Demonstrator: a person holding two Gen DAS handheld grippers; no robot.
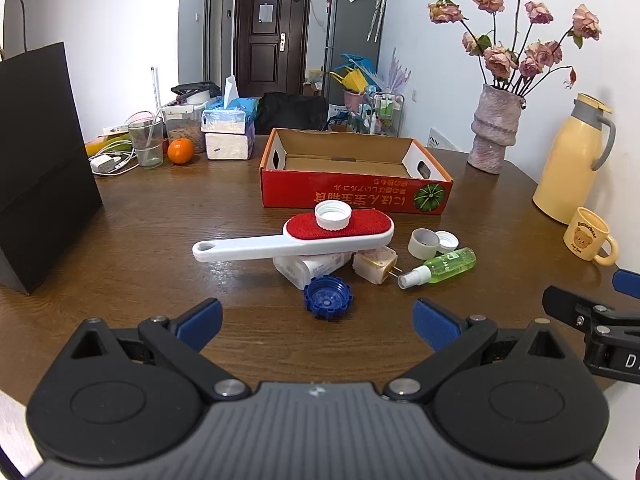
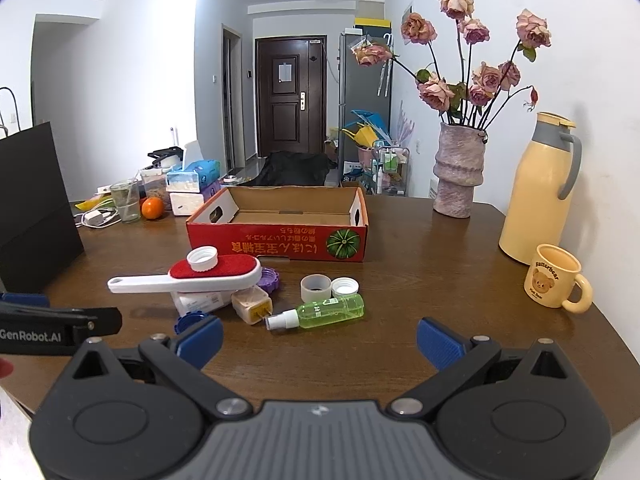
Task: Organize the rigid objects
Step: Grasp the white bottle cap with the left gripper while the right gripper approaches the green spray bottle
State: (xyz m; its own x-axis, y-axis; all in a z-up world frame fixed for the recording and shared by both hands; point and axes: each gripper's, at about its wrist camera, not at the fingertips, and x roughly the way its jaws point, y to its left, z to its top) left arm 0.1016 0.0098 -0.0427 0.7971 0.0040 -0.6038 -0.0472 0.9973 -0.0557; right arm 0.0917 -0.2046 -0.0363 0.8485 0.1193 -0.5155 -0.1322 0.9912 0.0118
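1. At centre frame in both wrist views, on the brown tabletop [image 1: 160,240], sits a loose heap of small rigid items just in front of the red cardboard box [image 1: 356,196], which lies open and looks to hold nothing.
2. Heap contents: lint brush [image 1: 292,240] with red pad, its handle pointing to frame left, propped on a white charger block [image 1: 310,266]; a white cap [image 1: 333,215] rests on the red pad.
3. Just below the brush, a blue cap [image 1: 328,298] lies on the wood. To the right: a cream plug adapter [image 1: 375,266], a green spray bottle [image 1: 440,266] on its side, a white ring [image 1: 423,243] and a second white lid [image 1: 447,240] touching it.
4. Right wrist view also shows a purple cap [image 2: 269,278] behind the brush head; partly hidden, so its shape is uncertain.
5. Left gripper [image 1: 318,320]: fingers wide apart, holding nothing, low in the frame, blue cap just ahead between them.
6. Right gripper [image 2: 320,340]: fingers likewise spread and empty, spray bottle just ahead.
7. Step in hand, as I judge it: the very start, with nothing boxed yet and both tools poised before a first pick.
8. Next move likely calls for lowering the fingers around the nearest loose piece (blue cap at left, bottle at right), closing, then carrying it over the box wall. Leave the brush until its cap is off, or the stack may tip.
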